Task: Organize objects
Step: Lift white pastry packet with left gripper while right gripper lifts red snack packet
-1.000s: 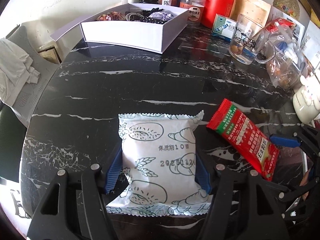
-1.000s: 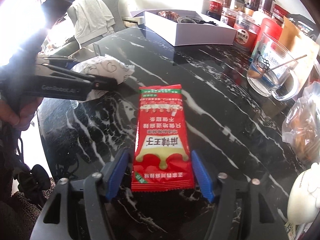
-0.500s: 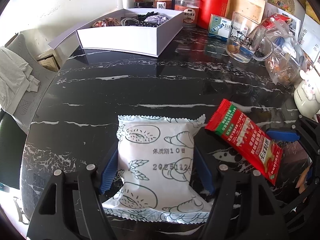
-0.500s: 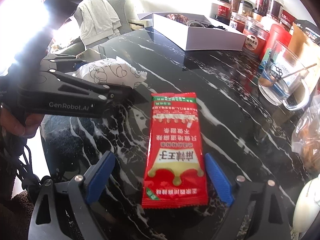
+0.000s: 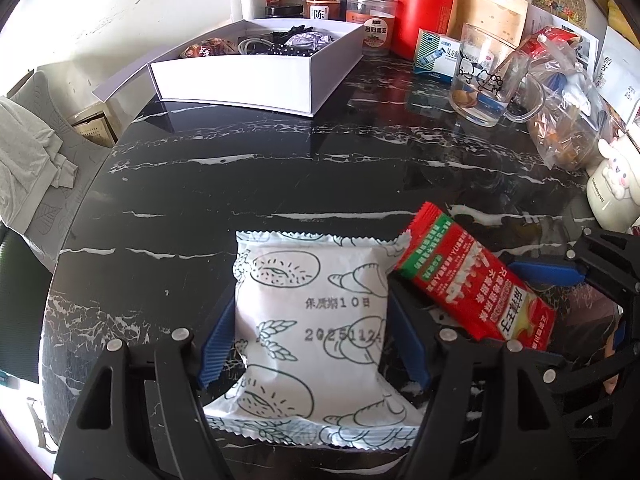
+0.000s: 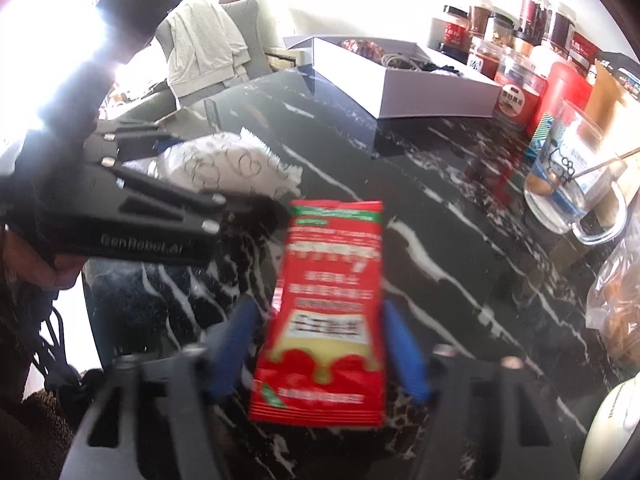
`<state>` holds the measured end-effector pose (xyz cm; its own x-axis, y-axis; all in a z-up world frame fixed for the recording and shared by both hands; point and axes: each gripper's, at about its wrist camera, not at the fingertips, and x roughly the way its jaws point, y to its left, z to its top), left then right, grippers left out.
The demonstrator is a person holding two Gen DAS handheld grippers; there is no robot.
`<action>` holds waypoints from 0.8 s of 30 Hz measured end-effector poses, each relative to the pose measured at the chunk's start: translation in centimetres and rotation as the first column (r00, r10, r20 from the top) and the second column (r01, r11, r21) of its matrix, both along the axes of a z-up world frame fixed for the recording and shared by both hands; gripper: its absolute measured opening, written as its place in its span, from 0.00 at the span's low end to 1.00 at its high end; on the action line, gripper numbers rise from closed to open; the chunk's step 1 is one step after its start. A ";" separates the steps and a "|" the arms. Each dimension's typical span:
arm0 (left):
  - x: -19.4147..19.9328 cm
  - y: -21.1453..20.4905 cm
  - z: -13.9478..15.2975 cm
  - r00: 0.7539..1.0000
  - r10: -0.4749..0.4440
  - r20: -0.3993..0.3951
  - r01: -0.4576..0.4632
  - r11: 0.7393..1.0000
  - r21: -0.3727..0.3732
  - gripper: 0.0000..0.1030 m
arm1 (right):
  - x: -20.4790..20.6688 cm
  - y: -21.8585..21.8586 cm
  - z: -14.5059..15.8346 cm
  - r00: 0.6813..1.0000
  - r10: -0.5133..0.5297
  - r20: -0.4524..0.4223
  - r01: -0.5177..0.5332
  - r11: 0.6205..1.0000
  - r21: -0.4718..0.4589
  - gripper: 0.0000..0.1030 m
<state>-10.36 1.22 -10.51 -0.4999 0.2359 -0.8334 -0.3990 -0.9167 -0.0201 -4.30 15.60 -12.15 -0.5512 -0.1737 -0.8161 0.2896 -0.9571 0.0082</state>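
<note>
A white snack packet (image 5: 308, 280) printed with bread drawings lies lengthwise in my left gripper (image 5: 310, 320), whose blue pads pinch its two long sides; the left gripper is shut on it. To its right, a red sauce packet (image 5: 472, 280) tilts up, its far corner over the white packet's corner. In the right wrist view the red packet (image 6: 332, 292) is blurred and sits between the blue pads of my right gripper (image 6: 320, 320). Those jaws are closing and touch the packet's edges. The left gripper (image 6: 160, 216) and white packet (image 6: 224, 164) show at the left of that view.
An open white box (image 5: 240, 80) with small items stands at the back of the black marble table (image 5: 280, 172). Jars, a red canister (image 5: 424, 12), a glass mug (image 5: 480, 76), a plastic bag and a cream mug (image 5: 612, 196) crowd the back right. A chair with cloth stands left.
The right jaws spread wide, then closed in on the red packet, whose far end has risen toward the white packet's corner. The left gripper keeps the white packet in much the same place.
</note>
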 end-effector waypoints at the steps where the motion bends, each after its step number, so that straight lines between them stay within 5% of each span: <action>1: 0.0 -0.1 0.0 1.000 -0.001 -0.001 0.001 1.000 0.000 0.67 | -0.1 -0.1 0.0 1.000 0.006 -0.001 -0.006 1.000 0.002 0.53; 10: 0.0 -0.4 0.4 0.999 0.025 0.027 -0.025 1.000 0.019 0.57 | 0.1 -0.1 0.2 1.000 0.005 -0.009 -0.005 1.000 0.000 0.46; 24: 1.2 -1.2 0.8 0.995 0.048 0.082 -0.054 0.997 0.064 0.55 | 0.3 0.8 1.2 1.000 0.008 -0.001 -0.008 1.000 -0.030 0.44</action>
<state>-9.13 0.05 -9.72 -0.4447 0.2678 -0.8547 -0.3465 -0.9314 -0.1116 -3.96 16.42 -10.95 -0.5503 -0.2027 -0.8100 0.2972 -0.9541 0.0369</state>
